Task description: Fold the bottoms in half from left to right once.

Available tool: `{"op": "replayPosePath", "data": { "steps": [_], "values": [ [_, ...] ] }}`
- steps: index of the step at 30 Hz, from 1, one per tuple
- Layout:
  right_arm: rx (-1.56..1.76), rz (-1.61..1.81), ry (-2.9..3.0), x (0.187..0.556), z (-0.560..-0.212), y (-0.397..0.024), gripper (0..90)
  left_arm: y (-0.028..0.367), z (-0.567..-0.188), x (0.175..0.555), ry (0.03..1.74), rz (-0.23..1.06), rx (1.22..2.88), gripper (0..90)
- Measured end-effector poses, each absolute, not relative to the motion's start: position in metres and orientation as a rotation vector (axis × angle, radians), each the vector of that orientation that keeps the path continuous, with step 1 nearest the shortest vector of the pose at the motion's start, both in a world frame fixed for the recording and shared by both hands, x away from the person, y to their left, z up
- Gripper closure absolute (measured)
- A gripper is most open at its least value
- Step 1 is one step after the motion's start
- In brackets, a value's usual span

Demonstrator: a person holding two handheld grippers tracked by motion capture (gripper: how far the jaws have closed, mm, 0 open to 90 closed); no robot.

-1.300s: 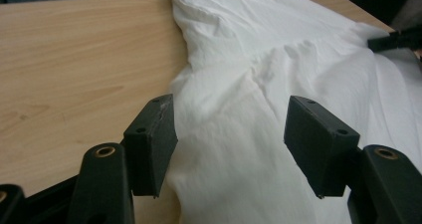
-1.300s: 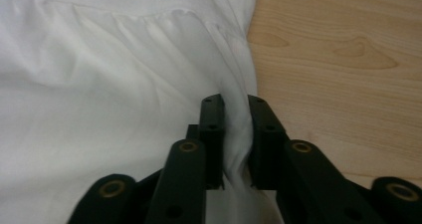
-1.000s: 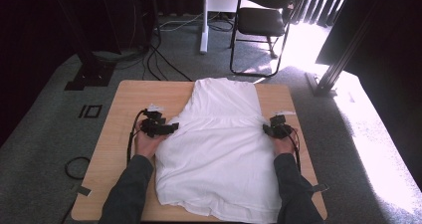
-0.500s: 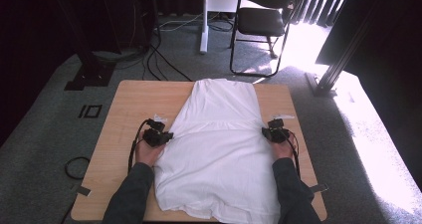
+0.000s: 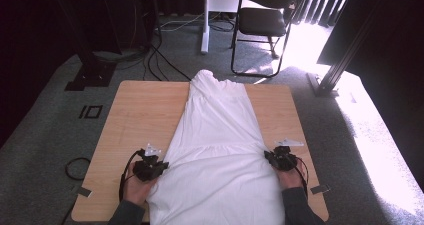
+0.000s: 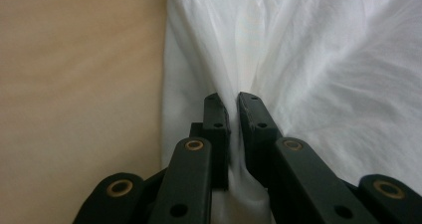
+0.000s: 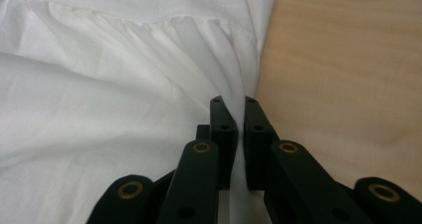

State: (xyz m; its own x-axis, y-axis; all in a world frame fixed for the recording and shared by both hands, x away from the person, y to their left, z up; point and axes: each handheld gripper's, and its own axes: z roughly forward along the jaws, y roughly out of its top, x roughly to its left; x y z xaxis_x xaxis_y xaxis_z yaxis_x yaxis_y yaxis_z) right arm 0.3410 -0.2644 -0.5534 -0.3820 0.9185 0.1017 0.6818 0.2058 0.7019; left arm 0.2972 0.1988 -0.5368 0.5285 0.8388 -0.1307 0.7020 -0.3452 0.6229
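The white garment is thin woven cloth — matt, soft, finely creased, with a gathered seam across it. The pale rectangular wooden table has a smooth, faintly sheened top with light grain. The left black tongs and the right black tongs look like hard matt plastic with small brass-coloured rivets. The grey floor carpet is rough and nubbly — the black folding chair has a thin dark metal frame.
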Motion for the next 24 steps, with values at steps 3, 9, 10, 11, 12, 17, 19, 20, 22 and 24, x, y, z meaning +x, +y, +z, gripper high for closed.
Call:
{"op": "replayPosePath", "data": {
  "steps": [3, 9, 10, 11, 12, 17, 19, 20, 22, 24],
  "values": [
    [1.502, 0.973, 2.162, 0.324, -0.553, -0.266, 86.7, 0.203, -0.536, 0.282, 1.223, 0.254, 2.141, 84.6],
    [1.473, 0.945, 2.212, 0.314, -0.548, -0.266, 64.7, 0.214, -0.518, 0.284, 1.208, 0.341, 2.036, 54.2],
    [1.467, 0.955, 2.206, 0.315, -0.544, -0.267, 58.8, 0.216, -0.514, 0.288, 1.211, 0.359, 2.011, 50.5],
    [1.45, 0.981, 2.197, 0.316, -0.539, -0.267, 55.1, 0.218, -0.509, 0.294, 1.208, 0.363, 1.993, 49.0],
    [1.432, 1.004, 2.178, 0.318, -0.533, -0.267, 51.6, 0.219, -0.504, 0.3, 1.205, 0.381, 1.986, 48.7],
    [1.351, 1.073, 2.14, 0.347, -0.505, -0.259, 56.6, 0.212, -0.486, 0.343, 1.173, 0.426, 1.973, 44.0],
    [1.343, 1.055, 2.163, 0.368, -0.504, -0.25, 63.9, 0.206, -0.487, 0.366, 1.161, 0.391, 1.984, 42.5],
    [1.343, 1.041, 2.185, 0.379, -0.505, -0.245, 65.1, 0.203, -0.489, 0.376, 1.163, 0.392, 1.996, 42.5],
    [1.343, 1.008, 2.23, 0.4, -0.508, -0.233, 61.0, 0.196, -0.495, 0.394, 1.17, 0.367, 2.032, 42.2],
    [1.321, 0.986, 2.26, 0.417, -0.51, -0.219, 51.8, 0.191, -0.503, 0.406, 1.165, 0.318, 2.042, 41.6]
  ]
}}
